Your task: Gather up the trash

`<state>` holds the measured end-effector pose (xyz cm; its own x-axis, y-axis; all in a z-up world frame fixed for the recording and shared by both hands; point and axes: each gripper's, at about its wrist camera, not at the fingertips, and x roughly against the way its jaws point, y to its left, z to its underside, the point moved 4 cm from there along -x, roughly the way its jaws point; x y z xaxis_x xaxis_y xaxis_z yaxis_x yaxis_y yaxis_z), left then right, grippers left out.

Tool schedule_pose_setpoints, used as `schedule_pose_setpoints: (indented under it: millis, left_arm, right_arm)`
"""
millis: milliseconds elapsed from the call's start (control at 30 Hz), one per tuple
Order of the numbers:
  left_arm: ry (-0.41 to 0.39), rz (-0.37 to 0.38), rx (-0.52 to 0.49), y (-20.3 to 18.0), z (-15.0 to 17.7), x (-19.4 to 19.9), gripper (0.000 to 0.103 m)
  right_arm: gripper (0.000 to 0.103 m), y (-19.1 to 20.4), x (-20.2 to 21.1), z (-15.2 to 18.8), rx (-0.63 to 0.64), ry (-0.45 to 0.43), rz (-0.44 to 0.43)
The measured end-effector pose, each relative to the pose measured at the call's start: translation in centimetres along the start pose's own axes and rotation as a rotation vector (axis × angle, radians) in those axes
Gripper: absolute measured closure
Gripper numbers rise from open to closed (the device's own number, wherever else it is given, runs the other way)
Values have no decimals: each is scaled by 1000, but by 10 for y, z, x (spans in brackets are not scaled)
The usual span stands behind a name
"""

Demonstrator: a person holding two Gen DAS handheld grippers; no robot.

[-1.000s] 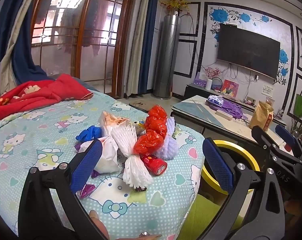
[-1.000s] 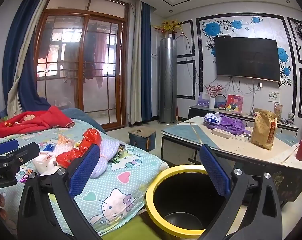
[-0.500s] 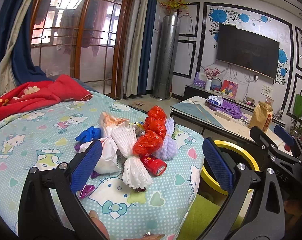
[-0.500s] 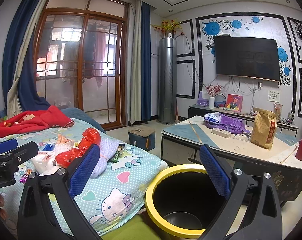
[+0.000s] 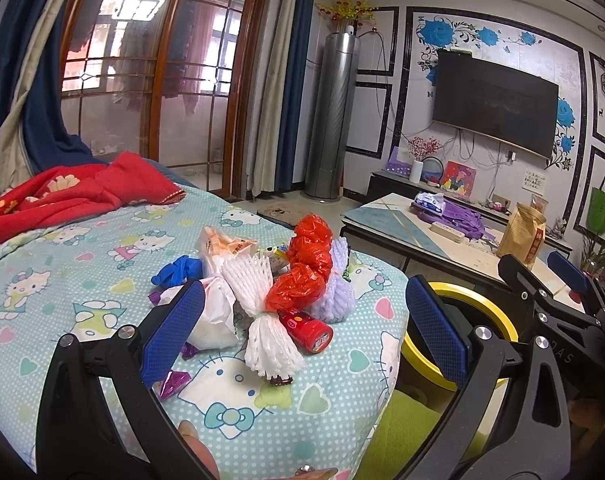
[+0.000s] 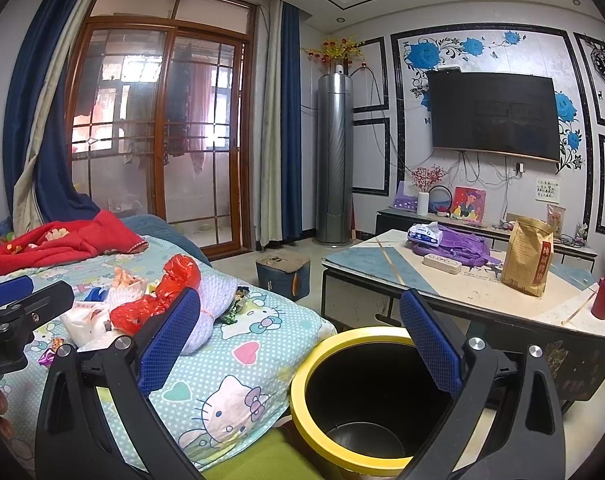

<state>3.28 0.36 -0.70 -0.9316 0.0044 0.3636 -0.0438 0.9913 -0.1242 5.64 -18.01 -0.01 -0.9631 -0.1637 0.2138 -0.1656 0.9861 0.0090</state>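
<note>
Left wrist view. My left claw is spread wide and empty. The trash pile lies on the bed just ahead of its tips, red bag tangled with white foam net. Risk, as I judge it: closing here drags neighbours off the edge.

Right wrist view. My right claw, also apart, is level above the yellow-rimmed bin, which sits below and ahead; the trash lies to its left. Risk: clipping the rim.
</note>
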Motion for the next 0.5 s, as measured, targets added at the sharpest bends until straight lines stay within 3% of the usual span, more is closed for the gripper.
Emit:
schedule_pose_setpoints:
  millis: [500]
  left_arm:
    - [2,-1,1,-1,-2,1,11]
  right_arm:
    - [6,-2,-1,3,0,3,-5]
